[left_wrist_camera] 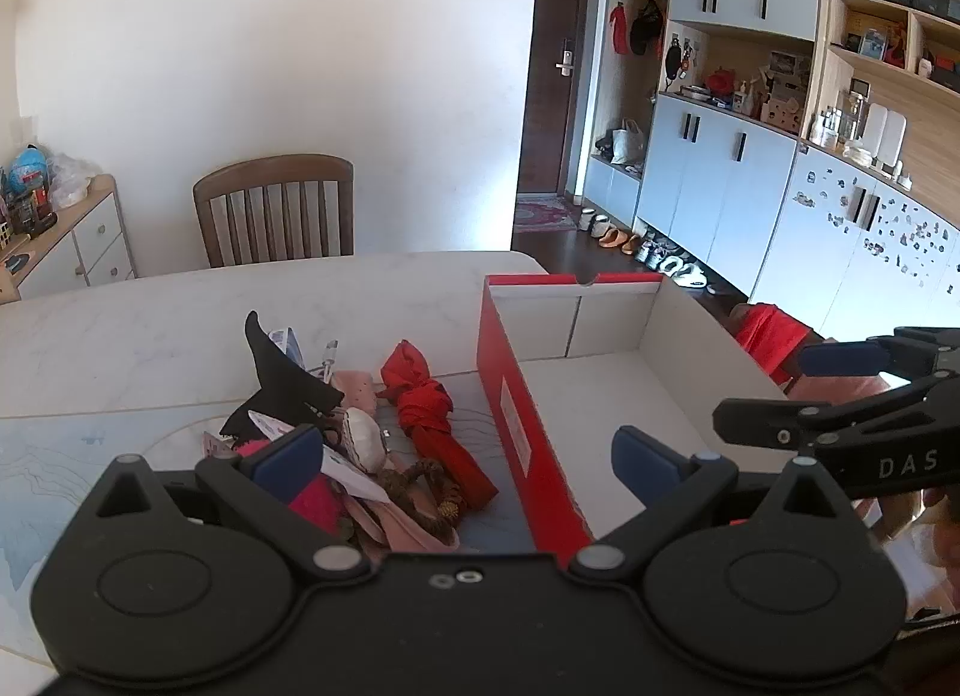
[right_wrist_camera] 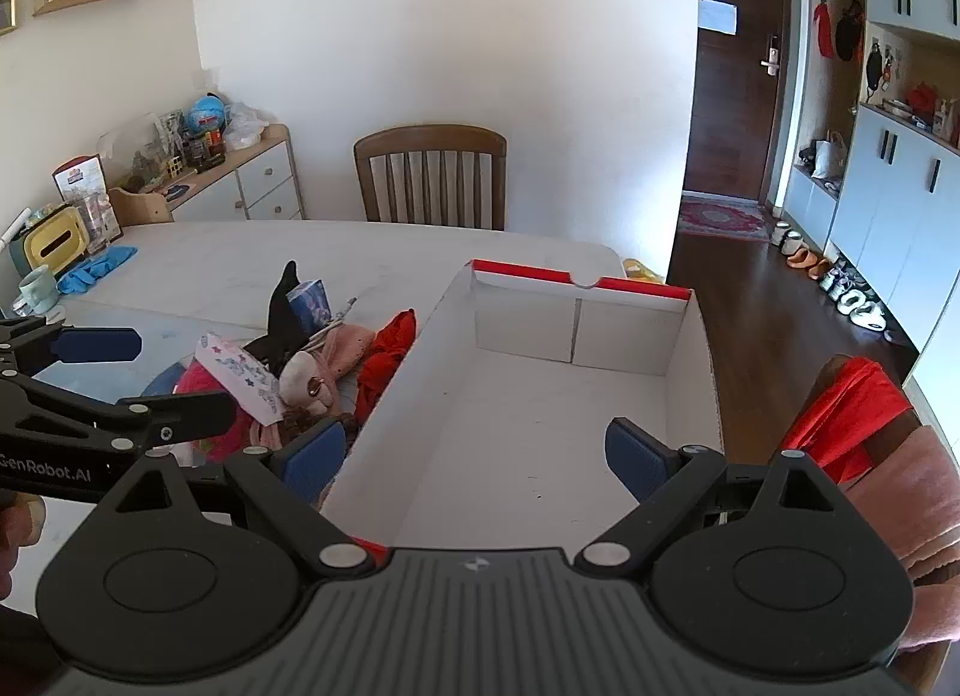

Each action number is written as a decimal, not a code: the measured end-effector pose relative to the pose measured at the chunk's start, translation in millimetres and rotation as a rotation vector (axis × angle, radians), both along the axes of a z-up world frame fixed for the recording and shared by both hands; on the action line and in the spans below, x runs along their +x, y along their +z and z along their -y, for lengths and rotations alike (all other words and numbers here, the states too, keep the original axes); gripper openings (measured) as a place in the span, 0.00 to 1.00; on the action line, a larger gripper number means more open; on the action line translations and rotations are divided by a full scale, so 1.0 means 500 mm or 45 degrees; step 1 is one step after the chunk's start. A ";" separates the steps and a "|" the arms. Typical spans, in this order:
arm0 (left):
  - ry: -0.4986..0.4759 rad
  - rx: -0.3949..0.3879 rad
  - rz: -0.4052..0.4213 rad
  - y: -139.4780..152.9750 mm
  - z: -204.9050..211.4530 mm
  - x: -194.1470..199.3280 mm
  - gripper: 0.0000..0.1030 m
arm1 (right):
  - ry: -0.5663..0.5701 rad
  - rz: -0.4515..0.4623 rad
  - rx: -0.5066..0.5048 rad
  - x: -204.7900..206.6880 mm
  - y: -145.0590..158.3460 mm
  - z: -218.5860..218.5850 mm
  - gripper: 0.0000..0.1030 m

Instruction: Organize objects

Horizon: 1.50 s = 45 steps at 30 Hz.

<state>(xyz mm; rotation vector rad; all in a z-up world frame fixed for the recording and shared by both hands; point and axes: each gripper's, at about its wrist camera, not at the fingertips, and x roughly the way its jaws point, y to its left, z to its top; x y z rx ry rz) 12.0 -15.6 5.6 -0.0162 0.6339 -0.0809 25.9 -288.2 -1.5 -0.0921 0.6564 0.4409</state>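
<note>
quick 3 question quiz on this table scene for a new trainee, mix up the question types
1. True or false: the red box already holds several items.
2. Multiple choice: the pile of small items lies (A) inside the box, (B) on the table to the left of the box, (C) on the wooden chair.
3. Short answer: what state are the left gripper and right gripper in?

Key
1. False; its white interior shows bare.
2. B.
3. Both are open and hold nothing.
</note>
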 end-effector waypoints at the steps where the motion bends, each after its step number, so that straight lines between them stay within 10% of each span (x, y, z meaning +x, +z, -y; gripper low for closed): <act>1: 0.006 0.003 -0.001 0.000 -0.001 0.002 0.99 | -0.015 0.001 0.001 0.004 0.000 0.005 0.92; 28: 0.280 0.046 -0.149 -0.092 -0.106 0.112 0.89 | -0.413 -0.211 -0.154 0.148 -0.107 0.155 0.87; 45: 0.326 -0.001 -0.248 -0.130 -0.131 0.147 0.53 | -0.398 -0.310 -0.171 0.173 -0.149 0.151 0.24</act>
